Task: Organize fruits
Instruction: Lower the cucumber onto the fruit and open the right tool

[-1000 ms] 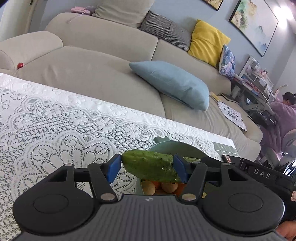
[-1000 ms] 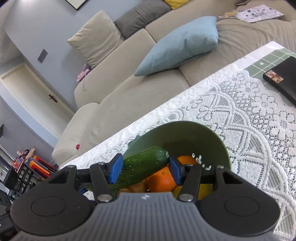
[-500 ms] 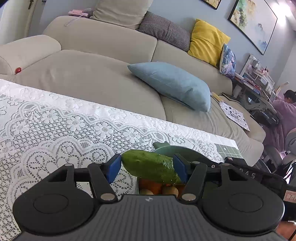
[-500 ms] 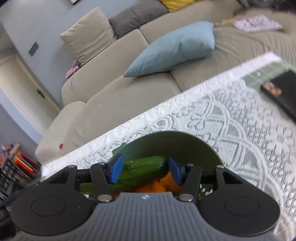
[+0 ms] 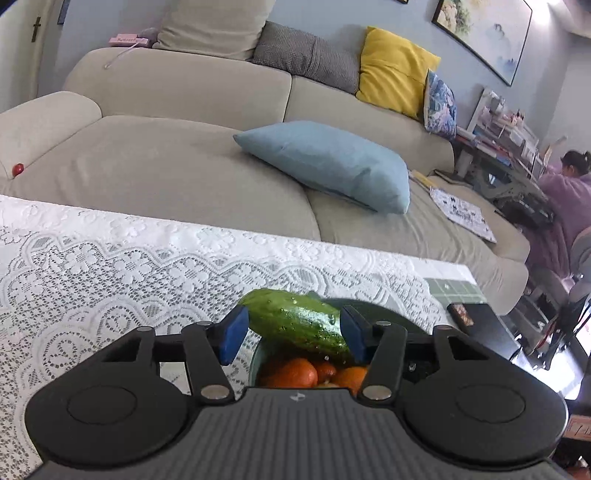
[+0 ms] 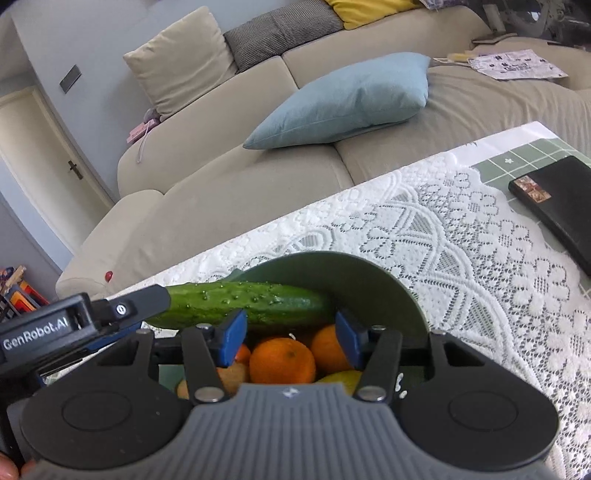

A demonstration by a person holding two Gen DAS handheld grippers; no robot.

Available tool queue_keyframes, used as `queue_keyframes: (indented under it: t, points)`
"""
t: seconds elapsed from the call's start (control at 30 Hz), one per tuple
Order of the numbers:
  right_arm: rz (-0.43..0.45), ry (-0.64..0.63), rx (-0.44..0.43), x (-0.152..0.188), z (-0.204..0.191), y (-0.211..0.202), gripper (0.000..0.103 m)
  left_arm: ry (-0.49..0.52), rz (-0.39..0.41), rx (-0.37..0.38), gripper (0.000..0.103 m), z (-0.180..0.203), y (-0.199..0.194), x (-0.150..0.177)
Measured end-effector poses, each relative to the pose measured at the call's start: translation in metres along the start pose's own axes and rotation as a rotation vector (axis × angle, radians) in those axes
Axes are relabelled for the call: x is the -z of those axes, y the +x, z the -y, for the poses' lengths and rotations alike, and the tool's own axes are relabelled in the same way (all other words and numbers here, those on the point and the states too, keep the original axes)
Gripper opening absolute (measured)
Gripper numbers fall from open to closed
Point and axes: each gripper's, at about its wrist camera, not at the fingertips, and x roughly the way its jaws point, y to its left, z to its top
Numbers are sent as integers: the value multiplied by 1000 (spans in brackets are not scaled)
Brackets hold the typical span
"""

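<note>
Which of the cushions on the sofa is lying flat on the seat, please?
The light blue cushion lies flat on the seat. The beige, grey, yellow and blue patterned cushions all lean upright against the backrest.

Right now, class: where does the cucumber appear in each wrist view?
Left wrist: cucumber lower centre, between the left gripper pads.
Right wrist: cucumber left of centre, lying across the green bowl.
Shared landmark: light blue cushion on the sofa.
</note>
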Motion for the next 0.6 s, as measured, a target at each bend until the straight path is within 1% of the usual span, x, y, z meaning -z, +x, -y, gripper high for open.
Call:
queue_keyframes:
  t: [0.07,0.13,0.2,0.3,0.37,0.5,0.57,0.6]
  points:
    - [-7,-16,-8,3,-3,0,53,12,-12,-8,63,1,-1,2]
    - [-15,-35,-10,6,-6,0,53,12,-41,-11,63,0,1,4]
    - [-17,-69,-5,8,-11,-2,53,19,-46,-18,63,0,-2,7]
    - [-6,-137,17,12,-17,-8,54,46,-15,-21,63,3,-15,12]
    - [1,-172,27,14,-22,-13,57,78,6,-28,65,7,-26,16]
    - [28,-220,33,17,-29,-27,60,169,50,-85,69,18,-49,21]
    - [53,-249,37,19,-35,-37,68,231,82,-118,72,26,-64,26]
    - [69,-263,40,20,-37,-42,70,257,96,-133,73,29,-71,27]
